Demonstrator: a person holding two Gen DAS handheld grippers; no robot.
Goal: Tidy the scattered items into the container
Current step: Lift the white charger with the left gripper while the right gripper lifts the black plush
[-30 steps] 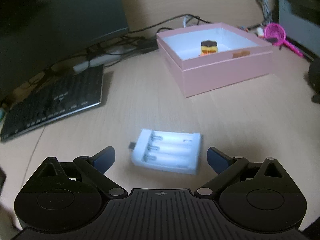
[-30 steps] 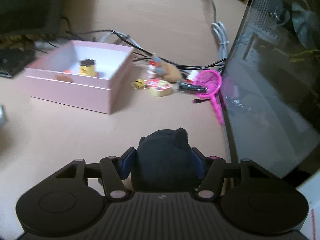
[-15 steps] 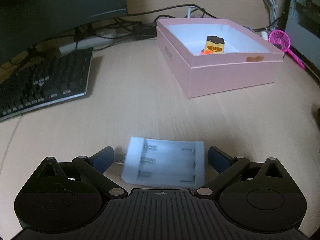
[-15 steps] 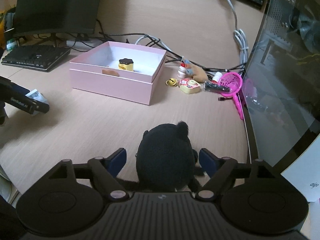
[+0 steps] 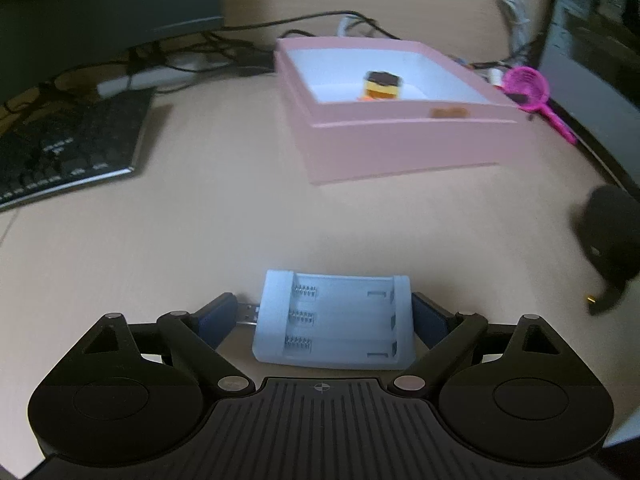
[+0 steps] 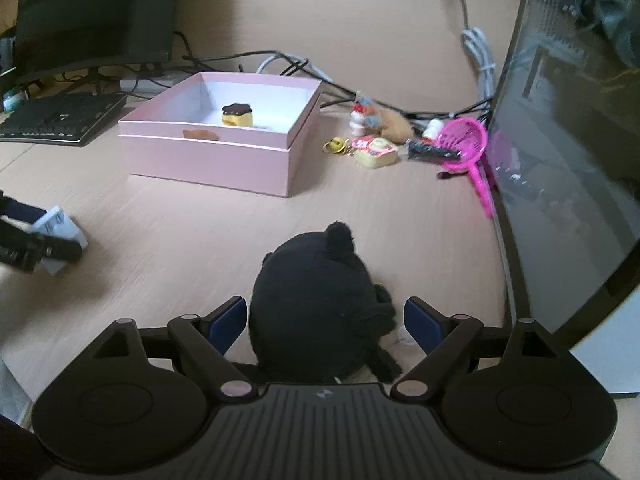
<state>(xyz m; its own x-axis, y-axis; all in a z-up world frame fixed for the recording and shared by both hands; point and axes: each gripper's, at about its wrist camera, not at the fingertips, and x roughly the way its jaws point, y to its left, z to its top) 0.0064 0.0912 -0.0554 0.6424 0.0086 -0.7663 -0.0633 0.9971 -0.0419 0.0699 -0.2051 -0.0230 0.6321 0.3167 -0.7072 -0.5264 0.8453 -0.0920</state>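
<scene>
The white battery charger [image 5: 334,322] lies flat on the wooden desk [image 5: 240,216], open bays facing up, between the spread fingers of the left gripper [image 5: 324,316]. Its long axis runs across the left wrist view, from finger to finger; the three bays lie along that axis, and a USB plug juts from the left end toward the left finger. We read the jaws as closing — the right finger stands at the charger's right end, but whether the pads press yet we cannot tell, and a gap shows at the plug side. In the right wrist view a black plush toy [image 6: 320,304] sits on the desk between the fingers of the right gripper [image 6: 326,322], its ears pointing away from the camera; those fingers stand apart from it on both sides, so nothing is pinched there. Beyond lies the pink box [image 6: 208,156], open-topped, holding one yellow pudding-shaped toy [image 6: 237,115]. We judge the task early — one item is boxed, while the charger, the plush and a cluster right of the box remain out: small keychain trinkets [image 6: 370,144] and a pink net scoop [image 6: 464,140]. A keyboard [image 5: 68,148] and a tangle of cables [image 6: 280,62] lie near the box.
</scene>
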